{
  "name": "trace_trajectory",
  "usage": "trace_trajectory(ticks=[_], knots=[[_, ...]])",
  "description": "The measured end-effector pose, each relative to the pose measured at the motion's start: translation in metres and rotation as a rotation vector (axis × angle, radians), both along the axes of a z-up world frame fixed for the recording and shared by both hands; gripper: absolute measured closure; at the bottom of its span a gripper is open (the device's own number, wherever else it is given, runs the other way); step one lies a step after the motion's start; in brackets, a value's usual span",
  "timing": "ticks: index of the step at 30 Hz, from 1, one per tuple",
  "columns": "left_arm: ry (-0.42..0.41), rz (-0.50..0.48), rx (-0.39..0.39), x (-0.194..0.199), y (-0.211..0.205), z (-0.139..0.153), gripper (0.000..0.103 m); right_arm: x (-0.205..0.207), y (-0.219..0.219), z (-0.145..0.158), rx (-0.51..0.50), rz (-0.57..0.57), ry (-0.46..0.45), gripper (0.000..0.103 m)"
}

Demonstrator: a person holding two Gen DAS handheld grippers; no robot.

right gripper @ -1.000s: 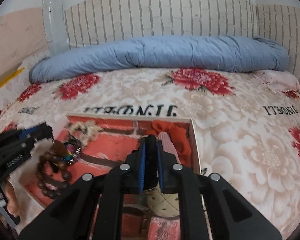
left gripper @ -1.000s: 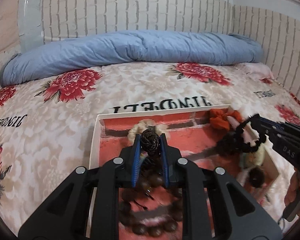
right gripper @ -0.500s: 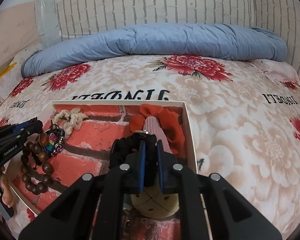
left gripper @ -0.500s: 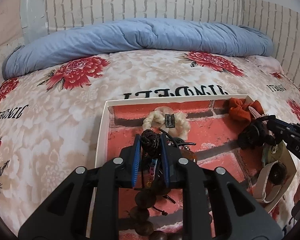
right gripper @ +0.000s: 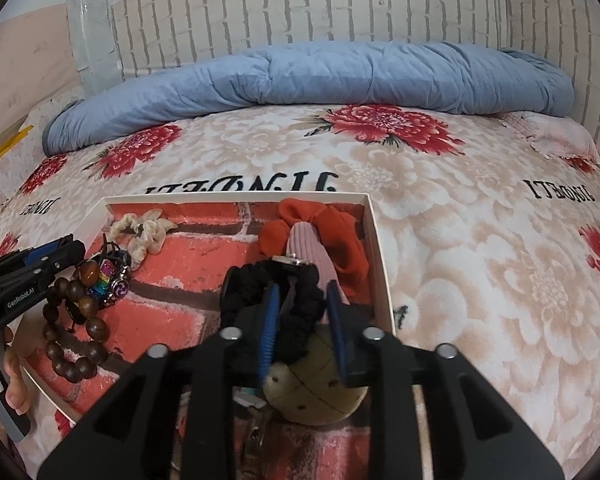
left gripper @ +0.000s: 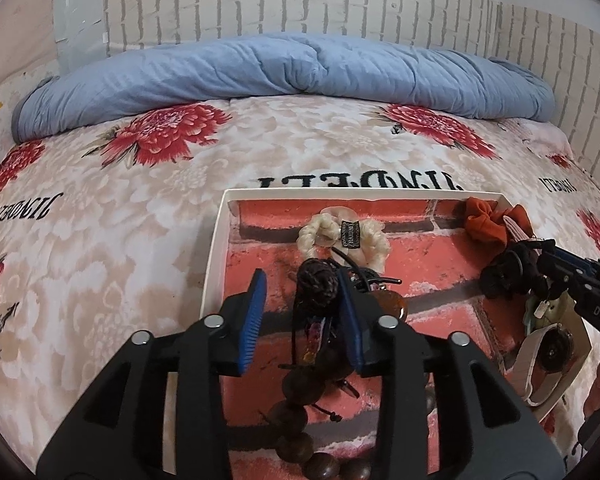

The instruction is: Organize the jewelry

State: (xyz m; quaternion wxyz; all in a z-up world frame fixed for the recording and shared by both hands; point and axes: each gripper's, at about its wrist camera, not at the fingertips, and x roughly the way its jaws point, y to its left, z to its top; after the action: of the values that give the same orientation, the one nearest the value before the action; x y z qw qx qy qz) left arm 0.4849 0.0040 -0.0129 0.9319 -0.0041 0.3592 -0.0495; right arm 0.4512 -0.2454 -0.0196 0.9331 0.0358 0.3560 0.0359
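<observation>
Jewelry sits in a shallow white tray with a red brick-print floor, on a flowered bedspread.

Left to right:
- Left gripper: jaws parted wide over the tray's left half. A dark knotted bead stands between the blue pads, against the right pad and clear of the left, so no grip on it.
- Brown bead bracelet: lies on the tray floor at the near left, looped below the left gripper, with a rainbow charm at its far end.
- Cream scrunchie: far left of the tray, just beyond the knotted bead.
- Black scrunchie: centre right of the tray, part of its loop between the right gripper's pads.
- Right gripper: jaws partly open, both pads straddling the scrunchie; cannot tell whether they touch it.
- Pink ribbed piece and orange scrunchie: far right corner, against the tray wall.
- Beige round item: near right, under the right gripper.

A blue quilt lies along the far wall.
</observation>
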Motion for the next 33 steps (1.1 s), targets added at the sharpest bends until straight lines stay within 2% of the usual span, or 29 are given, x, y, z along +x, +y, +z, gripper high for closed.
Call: trace_trajectory(ticks=[2,3,6,7,10,13,15,17,20,23,27,29,33], knots=[[0.003,0.007,-0.006,-0.003,0.001,0.000,0.064,-0.003,-0.001,0.001,0.008,-0.001,-0.003,0.070],[0.002,0.006,-0.010,-0.006,0.001,0.001,0.063,-0.004,-0.002,0.002,0.011,-0.001,-0.006,0.064],[-0.016,0.005,0.012,-0.017,-0.003,0.006,0.047,-0.014,-0.004,0.009,0.007,-0.005,-0.026,0.052],[-0.023,0.006,0.021,-0.021,-0.004,0.008,0.039,-0.016,-0.004,0.011,0.009,-0.002,-0.028,0.050],[-0.027,0.005,0.029,-0.032,-0.005,0.012,0.037,-0.028,-0.003,0.017,0.016,0.011,-0.037,0.043],[-0.026,0.017,0.008,-0.046,-0.001,0.018,0.032,-0.043,-0.001,0.024,0.013,0.016,-0.058,0.031],[-0.044,0.038,0.004,-0.058,0.004,0.023,0.015,-0.056,0.000,0.029,0.008,0.016,-0.084,0.019],[-0.095,0.077,0.005,-0.078,0.009,0.033,0.005,-0.070,-0.002,0.033,0.008,0.013,-0.105,0.016],[-0.139,0.087,-0.023,-0.105,0.015,0.046,0.005,-0.088,-0.004,0.035,0.015,0.009,-0.119,0.015],[-0.173,0.092,-0.023,-0.133,0.015,0.056,0.005,-0.111,-0.002,0.039,0.001,-0.001,-0.152,0.006],[-0.211,0.087,-0.002,-0.171,0.011,0.062,0.005,-0.148,0.005,0.045,-0.009,0.000,-0.221,0.004],[-0.235,0.093,0.016,-0.190,0.007,0.063,0.005,-0.164,0.007,0.046,-0.014,0.002,-0.235,0.004],[-0.228,0.090,0.037,-0.226,0.003,0.062,0.005,-0.199,0.010,0.050,-0.039,-0.010,-0.235,0.004]])
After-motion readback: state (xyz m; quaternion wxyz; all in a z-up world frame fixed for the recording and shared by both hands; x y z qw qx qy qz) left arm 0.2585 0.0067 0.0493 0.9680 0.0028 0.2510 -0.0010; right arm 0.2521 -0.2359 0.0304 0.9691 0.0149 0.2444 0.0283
